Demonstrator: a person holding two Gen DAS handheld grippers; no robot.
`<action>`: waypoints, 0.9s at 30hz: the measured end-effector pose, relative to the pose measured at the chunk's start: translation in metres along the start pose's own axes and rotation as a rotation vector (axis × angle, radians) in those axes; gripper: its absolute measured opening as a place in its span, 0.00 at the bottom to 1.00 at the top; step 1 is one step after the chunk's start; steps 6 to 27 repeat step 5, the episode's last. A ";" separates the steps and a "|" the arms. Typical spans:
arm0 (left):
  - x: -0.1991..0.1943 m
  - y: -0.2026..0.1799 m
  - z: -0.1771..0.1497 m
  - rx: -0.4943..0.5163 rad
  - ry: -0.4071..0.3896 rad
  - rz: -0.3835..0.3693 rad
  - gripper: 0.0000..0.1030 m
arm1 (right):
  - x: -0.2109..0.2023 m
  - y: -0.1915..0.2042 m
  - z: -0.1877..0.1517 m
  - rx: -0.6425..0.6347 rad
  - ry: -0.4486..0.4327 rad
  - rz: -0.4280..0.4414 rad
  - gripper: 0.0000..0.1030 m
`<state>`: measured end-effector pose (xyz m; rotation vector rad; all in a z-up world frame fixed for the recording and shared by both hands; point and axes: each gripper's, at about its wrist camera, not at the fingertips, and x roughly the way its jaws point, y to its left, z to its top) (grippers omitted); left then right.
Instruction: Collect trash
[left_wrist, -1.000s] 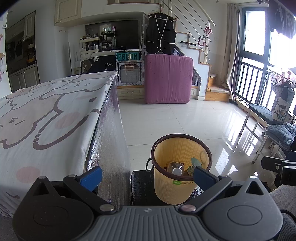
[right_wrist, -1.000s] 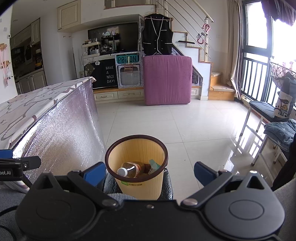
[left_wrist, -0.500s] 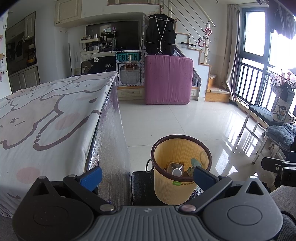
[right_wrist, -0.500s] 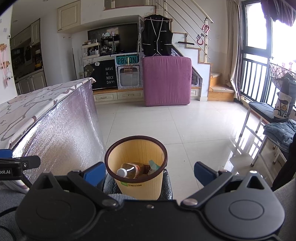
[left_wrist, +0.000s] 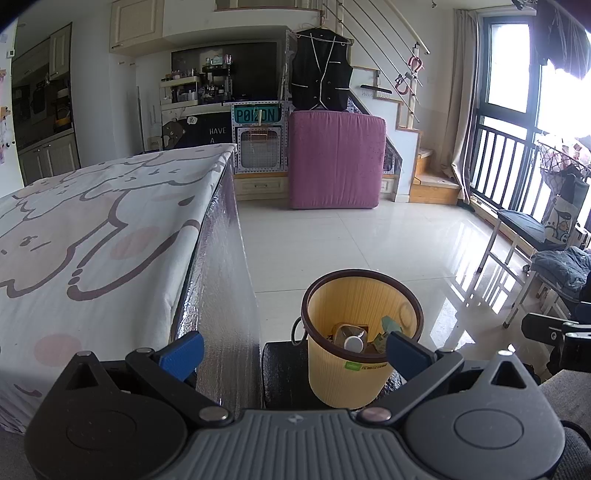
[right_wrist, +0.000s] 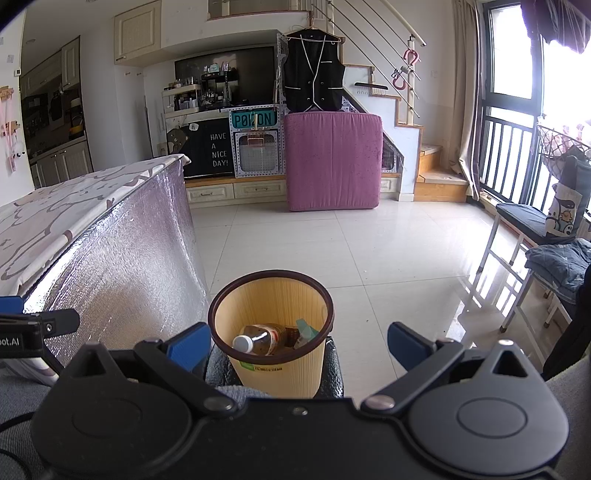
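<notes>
Bin (right_wrist: 271, 363) base hidden behind the right gripper body; green item (right_wrist: 306, 328) half buried beside the bottle (right_wrist: 264, 338); small bin label (right_wrist: 263, 368) unreadable.

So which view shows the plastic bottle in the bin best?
The right wrist view: the bottle lies on its side in the yellow bin, white cap and brownish body visible. In the left wrist view the bottle appears nearly cap-on, body mostly hidden.
</notes>
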<state>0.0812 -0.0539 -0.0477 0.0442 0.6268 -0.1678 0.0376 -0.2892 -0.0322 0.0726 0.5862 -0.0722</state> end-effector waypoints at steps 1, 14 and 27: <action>0.000 0.000 0.000 0.001 0.000 0.002 1.00 | 0.000 0.000 0.000 0.000 0.000 0.000 1.00; -0.001 0.000 0.000 0.002 -0.005 0.005 1.00 | 0.000 0.000 0.000 0.001 -0.001 -0.001 1.00; -0.001 0.000 0.000 0.002 -0.005 0.005 1.00 | 0.000 0.000 0.000 0.001 -0.001 -0.001 1.00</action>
